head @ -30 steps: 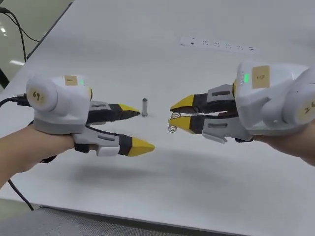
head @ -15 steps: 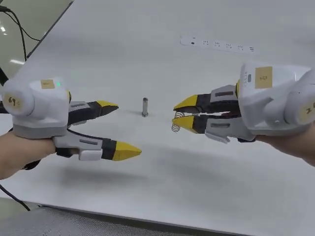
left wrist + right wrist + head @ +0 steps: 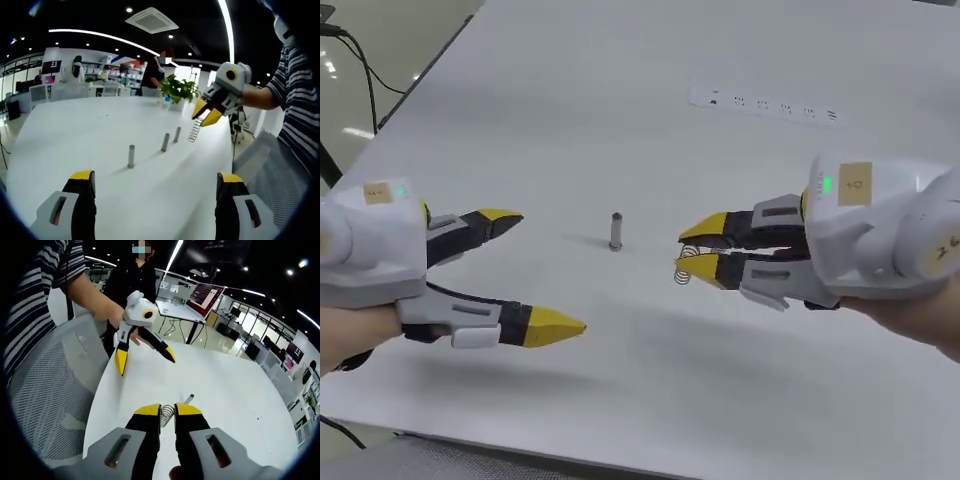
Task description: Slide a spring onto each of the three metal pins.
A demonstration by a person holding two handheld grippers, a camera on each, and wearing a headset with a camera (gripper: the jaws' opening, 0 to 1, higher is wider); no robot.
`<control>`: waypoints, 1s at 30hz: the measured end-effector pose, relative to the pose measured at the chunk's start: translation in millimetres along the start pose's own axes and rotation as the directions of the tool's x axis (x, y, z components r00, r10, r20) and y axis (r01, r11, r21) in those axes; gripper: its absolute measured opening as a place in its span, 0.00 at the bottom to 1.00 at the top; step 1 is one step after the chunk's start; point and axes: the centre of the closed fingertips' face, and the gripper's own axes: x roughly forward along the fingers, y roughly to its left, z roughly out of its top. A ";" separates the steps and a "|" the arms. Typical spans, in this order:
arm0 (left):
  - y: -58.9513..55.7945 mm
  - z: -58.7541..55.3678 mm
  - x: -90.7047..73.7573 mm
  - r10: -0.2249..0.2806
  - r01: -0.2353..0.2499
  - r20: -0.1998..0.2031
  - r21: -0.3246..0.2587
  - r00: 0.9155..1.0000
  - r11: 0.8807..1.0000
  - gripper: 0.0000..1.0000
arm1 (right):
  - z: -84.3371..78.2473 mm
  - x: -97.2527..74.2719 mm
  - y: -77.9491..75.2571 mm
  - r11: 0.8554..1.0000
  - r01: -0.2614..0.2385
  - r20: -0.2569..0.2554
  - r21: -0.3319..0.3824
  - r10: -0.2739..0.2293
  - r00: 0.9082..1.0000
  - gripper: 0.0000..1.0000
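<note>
A: How's the left gripper [image 3: 538, 270]?
B: We see it wide open, jaws far apart, nothing btwn them, touching nothing. It hangs over the table [image 3: 620, 120] nr the front edge, tips pointing toward the right gripper [image 3: 688, 248].
A: And that one?
B: Nearly closed. We make out just a thin gap btwn the yellow tips, w/ the spring [image 3: 167, 416] pinched there by its upper end. In the left gripper view the rest of the spring dangles below the tips.
A: Does its low end touch the table?
B: We can't tell. It's close.
A: And the pins [image 3: 165, 142]?
B: Three, upright on the table in a row, all bare. In the left gripper view the spring hangs nr the far one, apart from it. In the head view we see one standing btwn the two grippers, nearer the right one's tips, not touching. In the right gripper view a pin top shows just past the tips, right of the spring.
A: Anything else?
B: A power strip [image 3: 765, 102] lies flat far back on the table, well apart from the rest.
</note>
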 end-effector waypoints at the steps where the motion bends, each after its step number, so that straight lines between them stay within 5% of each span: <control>1: -0.7 -0.5 -0.7 0.000 0.000 -0.001 0.004 1.000 1.000 0.98 | -0.2 0.5 -0.6 1.000 0.001 0.000 0.001 -0.001 1.000 0.07; 19: 0.9 -5.8 -8.8 0.008 -0.008 -0.003 -0.005 1.000 1.000 0.98 | 1.3 30.7 -22.1 0.999 -0.031 -0.027 0.025 0.032 0.999 0.07; 30: 4.4 -4.1 -11.1 0.008 -0.008 0.009 -0.006 1.000 1.000 0.98 | 15.3 50.1 -41.0 0.999 -0.040 -0.029 0.020 0.040 0.999 0.07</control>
